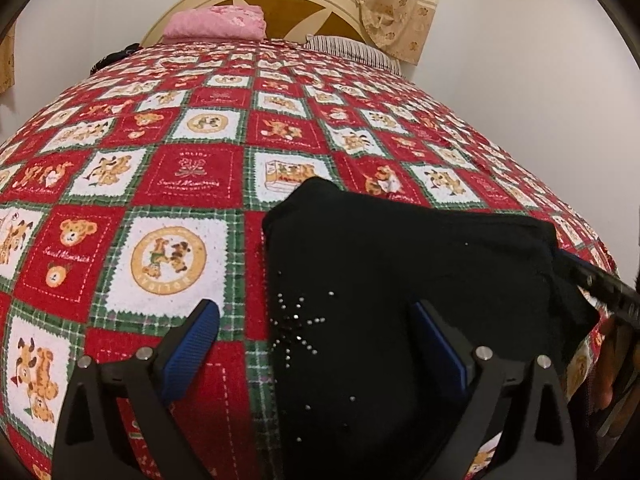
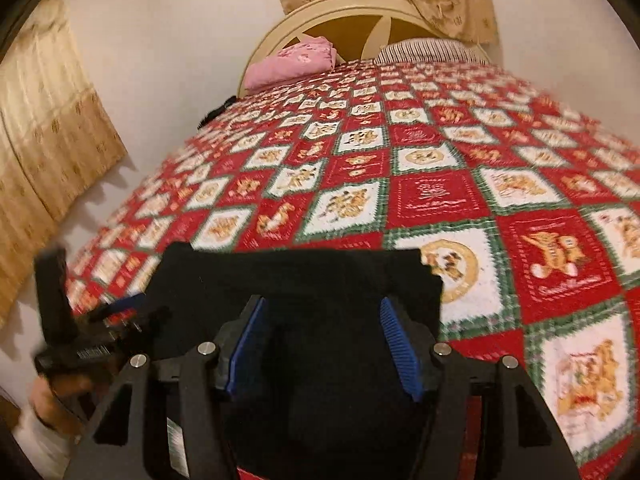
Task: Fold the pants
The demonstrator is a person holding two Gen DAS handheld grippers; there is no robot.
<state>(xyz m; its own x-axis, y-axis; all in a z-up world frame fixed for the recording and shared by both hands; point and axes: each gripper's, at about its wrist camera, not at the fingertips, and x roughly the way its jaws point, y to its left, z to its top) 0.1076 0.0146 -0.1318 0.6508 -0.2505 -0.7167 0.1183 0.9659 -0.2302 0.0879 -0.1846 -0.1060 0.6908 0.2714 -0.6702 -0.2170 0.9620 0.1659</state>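
Black pants (image 1: pixel 400 264) lie folded on the bedspread (image 1: pixel 180 176), both the left gripper (image 1: pixel 316 320) and right gripper (image 2: pixel 322 320) released, grasping nothing.

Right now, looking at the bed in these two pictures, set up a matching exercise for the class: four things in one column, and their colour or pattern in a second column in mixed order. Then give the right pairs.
Column one:
1. folded pants
2. folded blanket at the headboard
3. pillow
4. curtain

Column two:
A. pink
B. beige with a flower print
C. black with small shiny studs
D. thin dark and light stripes

Right pairs: 1-C, 2-A, 3-D, 4-B.
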